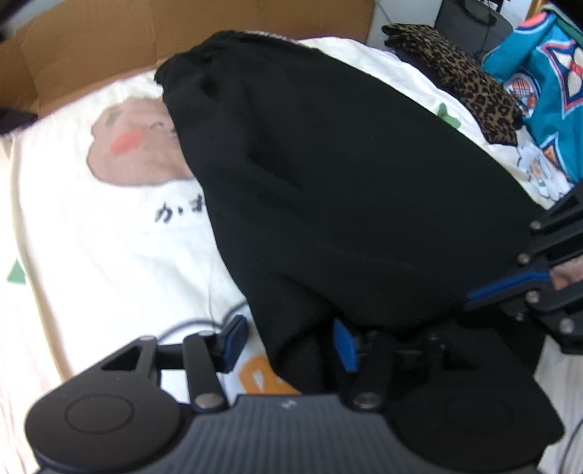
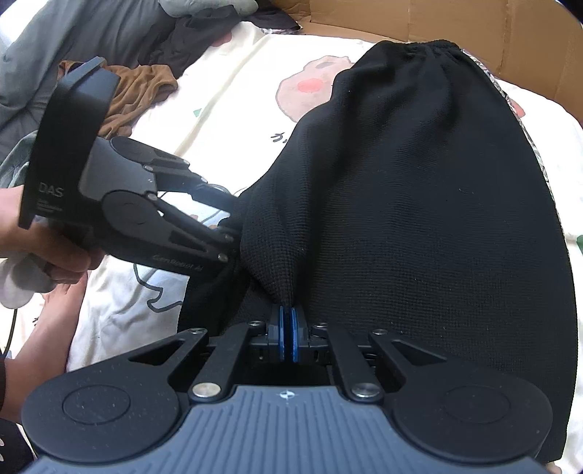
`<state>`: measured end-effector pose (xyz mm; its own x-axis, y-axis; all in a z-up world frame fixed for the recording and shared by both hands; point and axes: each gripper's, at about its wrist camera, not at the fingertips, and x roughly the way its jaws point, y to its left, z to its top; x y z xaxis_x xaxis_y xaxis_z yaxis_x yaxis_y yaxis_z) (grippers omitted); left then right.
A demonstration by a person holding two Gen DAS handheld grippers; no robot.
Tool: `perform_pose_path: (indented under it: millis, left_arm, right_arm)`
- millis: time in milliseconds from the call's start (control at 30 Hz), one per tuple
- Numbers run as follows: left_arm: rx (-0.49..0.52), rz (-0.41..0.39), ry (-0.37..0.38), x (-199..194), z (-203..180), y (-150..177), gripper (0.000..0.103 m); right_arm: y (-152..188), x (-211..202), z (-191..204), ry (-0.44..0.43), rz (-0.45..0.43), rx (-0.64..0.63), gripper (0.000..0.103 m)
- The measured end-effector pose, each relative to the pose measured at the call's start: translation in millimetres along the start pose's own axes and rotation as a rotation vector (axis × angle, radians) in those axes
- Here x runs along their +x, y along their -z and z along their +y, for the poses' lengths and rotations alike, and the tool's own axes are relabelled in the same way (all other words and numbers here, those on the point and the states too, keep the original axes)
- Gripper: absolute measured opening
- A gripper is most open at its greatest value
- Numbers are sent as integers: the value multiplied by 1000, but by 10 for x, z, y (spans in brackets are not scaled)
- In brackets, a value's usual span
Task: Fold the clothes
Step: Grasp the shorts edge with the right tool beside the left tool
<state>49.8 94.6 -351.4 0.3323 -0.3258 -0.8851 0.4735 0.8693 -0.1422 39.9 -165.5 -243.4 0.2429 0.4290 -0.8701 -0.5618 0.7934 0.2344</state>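
Right gripper [image 2: 288, 330] had its blue pads pressed together on a pinch of the black knit garment [image 2: 419, 204], taking the near hem at the 6 o'clock edge of its own view. Left gripper [image 1: 288, 342] was spread, one blue pad bare over the bedsheet [image 1: 109, 255] at 7 o'clock and the other tucked against the cloth's near edge, with fabric sagging between the two but not clamped.

That garment lay lengthwise on the printed bedsheet, its gathered elastic end far off toward 12 o'clock near the cardboard box [image 2: 455, 32], its near end lifted by the pinch. Judging by the ridge that rose from the clamp and the slack folds beside it, the knit was soft, light and limp, with a rough weave that should not slip from rubber pads. It would droop wherever it was unsupported, so a grip at each near corner, well apart along the hem, looked wiser than one central pinch. A leopard-print cloth [image 1: 470, 73] lay at 1 o'clock in the left view, and brown clothing [image 2: 142, 94] at 10 o'clock in the right.
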Motion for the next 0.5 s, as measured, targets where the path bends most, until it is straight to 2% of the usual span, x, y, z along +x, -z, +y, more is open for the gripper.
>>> perform_pose_path:
  millis: [67, 100, 133, 167, 200, 267, 500]
  left_arm:
    - [-10, -11, -7, -25, 46, 13, 54]
    - [-15, -17, -11, -37, 68, 19, 40]
    - [-20, -23, -15, -50, 91, 25, 21]
    - [-25, -29, -18, -62, 114, 31, 15]
    - [-29, -34, -22, -75, 137, 38, 15]
    - [-39, -46, -29, -99, 182, 50, 12]
    - [-135, -47, -64, -249, 512, 184, 8]
  right_arm:
    - [3, -12, -16, -28, 7, 8, 5]
    - [4, -26, -21, -53, 9, 6, 5]
    - [8, -58, -32, -73, -1, 3, 7]
    - [14, -91, -50, -78, -10, 9, 16]
    - [19, -124, -68, -83, -19, 15, 26]
    - [35, -150, -104, -85, -25, 25, 37]
    - [151, 2, -140, -50, 57, 25, 38]
